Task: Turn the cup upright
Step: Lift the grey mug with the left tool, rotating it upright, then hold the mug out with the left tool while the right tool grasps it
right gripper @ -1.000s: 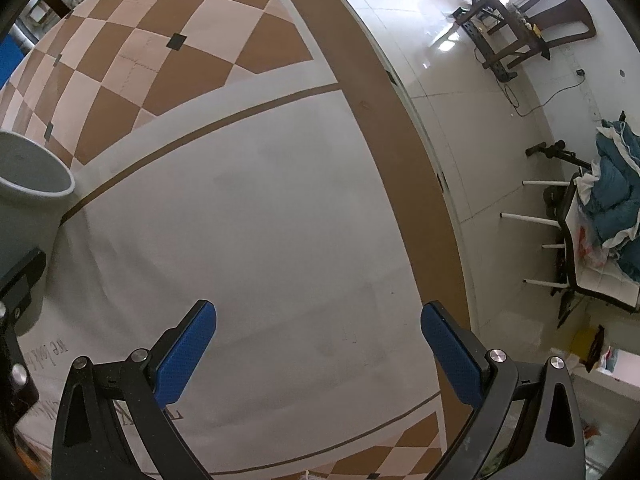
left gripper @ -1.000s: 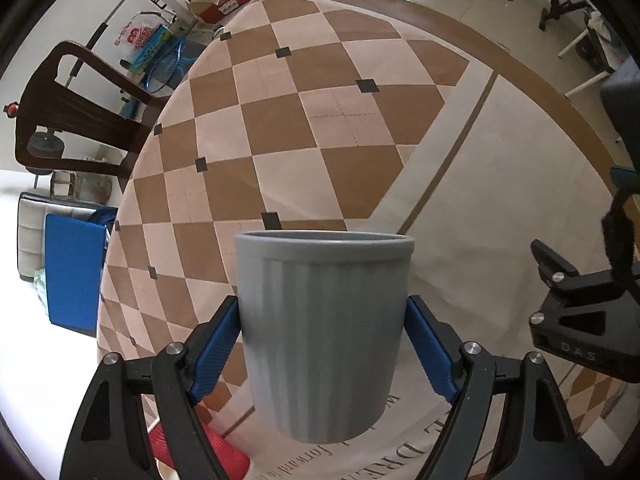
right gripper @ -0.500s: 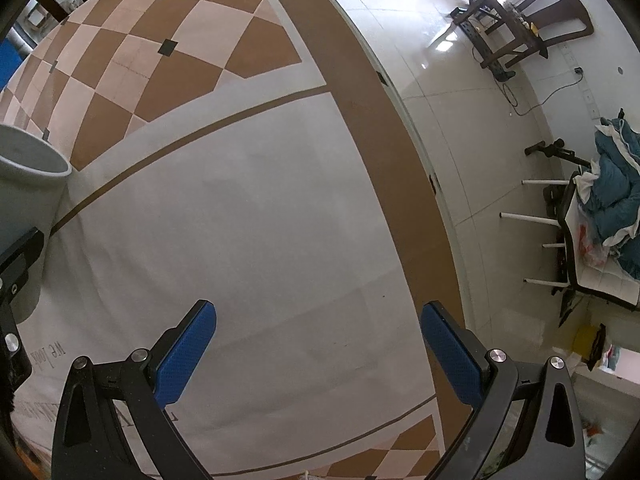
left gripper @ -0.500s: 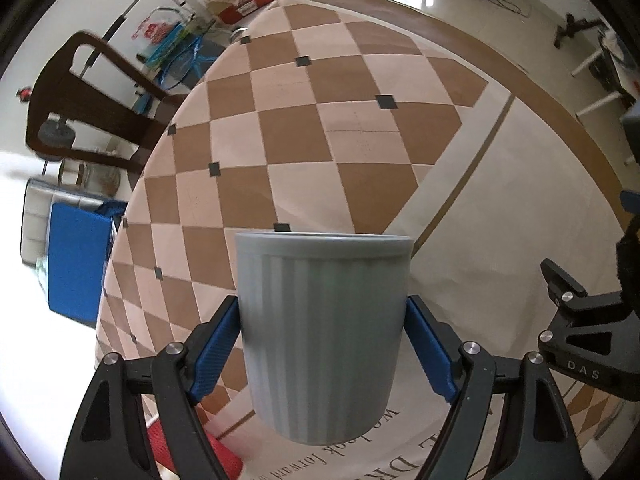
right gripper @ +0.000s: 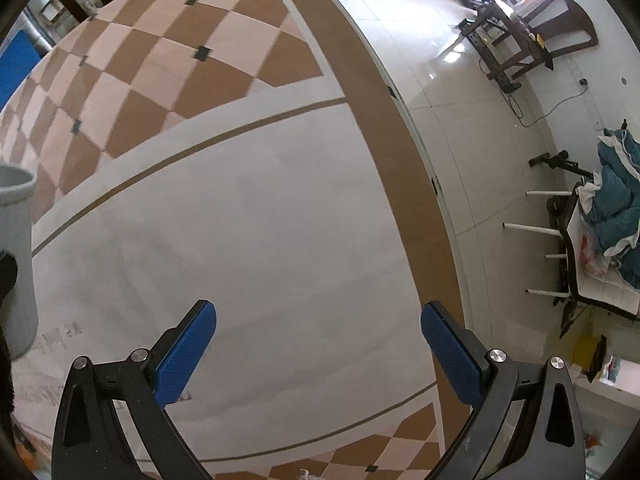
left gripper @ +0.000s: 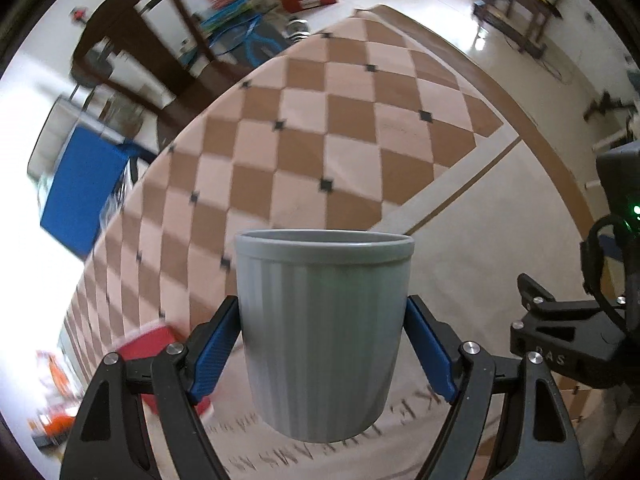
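A grey ribbed cup [left gripper: 322, 332] stands rim up between the blue pads of my left gripper [left gripper: 323, 342], which is shut on its sides and holds it above the tablecloth. The cup's edge also shows at the far left of the right wrist view [right gripper: 16, 248]. My right gripper [right gripper: 318, 346] is open and empty over the white part of the cloth; its black body shows at the right of the left wrist view [left gripper: 568, 344].
The table carries a brown-and-cream checkered cloth [left gripper: 320, 128] with a white printed panel [right gripper: 248, 216]. A red object [left gripper: 154, 344] lies low left behind the cup. A dark wooden chair [left gripper: 132, 40] stands beyond the far edge. The table edge [right gripper: 404, 120] runs right.
The left gripper has tilted and swung with the cup, so more of the far room shows; the cup stays gripped, rim up. The right gripper has shifted slightly and stays open.
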The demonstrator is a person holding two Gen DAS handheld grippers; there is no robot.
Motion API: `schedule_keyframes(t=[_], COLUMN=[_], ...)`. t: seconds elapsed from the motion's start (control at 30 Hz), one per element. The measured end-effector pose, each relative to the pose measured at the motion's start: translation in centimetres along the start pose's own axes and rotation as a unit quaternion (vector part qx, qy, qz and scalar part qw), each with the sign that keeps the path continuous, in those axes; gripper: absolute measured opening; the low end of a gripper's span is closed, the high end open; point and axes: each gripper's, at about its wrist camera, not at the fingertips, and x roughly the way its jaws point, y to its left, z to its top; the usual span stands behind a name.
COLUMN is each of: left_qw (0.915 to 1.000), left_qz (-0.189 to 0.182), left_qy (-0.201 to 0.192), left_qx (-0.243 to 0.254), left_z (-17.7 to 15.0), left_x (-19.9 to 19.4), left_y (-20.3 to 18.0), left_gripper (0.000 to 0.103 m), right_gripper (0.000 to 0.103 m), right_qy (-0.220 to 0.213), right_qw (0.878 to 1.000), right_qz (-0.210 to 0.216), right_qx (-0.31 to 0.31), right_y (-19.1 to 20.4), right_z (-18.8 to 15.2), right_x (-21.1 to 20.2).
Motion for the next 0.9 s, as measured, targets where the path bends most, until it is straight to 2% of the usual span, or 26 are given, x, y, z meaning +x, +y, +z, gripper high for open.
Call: schedule_keyframes(t=[0.17,0.37,0.47,0.57,0.67,0.77,0.83,0.9], left_qw=[0.9973,0.9847,0.9733,0.9564,0.9353,0.9183,0.9145,0.9154], left_qz=[-0.004,-0.012,-0.018,-0.026,-0.037,-0.043,-0.048,-0.052], left_qy=[0.014,0.044,0.063,0.092,0.118,0.136,0.142,0.147], left_qx=[-0.072,-0.168,-0.220,-0.276,-0.332,-0.369,-0.376,-0.371], left_z=[-4.3,-12.0,-17.0,-21.7,-26.0,-28.5,-29.0,-29.4], left_x=[-1.3,-2.7,-2.8,-1.9,-0.7,0.7,1.5,2.4], left_y=[3.4,7.3,9.0,11.0,12.7,13.7,14.1,14.1], left_gripper=[0.080,0.080,0.080,0.080,0.080,0.080,0.080,0.080], right_gripper=[0.103,0.103,0.103,0.103,0.103,0.103,0.103,0.103], right_qy=[-0.011,-0.020,-0.021,-0.023,-0.027,-0.029,-0.029,-0.027], right_qw=[1.000,0.998,0.996,0.995,0.994,0.993,0.993,0.993], right_qz=[0.008,0.014,0.013,0.013,0.013,0.008,0.002,-0.005], right_qx=[-0.019,-0.058,-0.080,-0.098,-0.108,-0.114,-0.117,-0.115], right_y=[2.0,6.2,8.7,11.0,13.2,14.9,15.5,15.9], right_z=[-1.7,-5.6,-7.8,-10.0,-12.1,-13.6,-14.4,-14.9], right_x=[-2.1,-4.5,-5.5,-6.2,-6.8,-6.9,-7.0,-6.8])
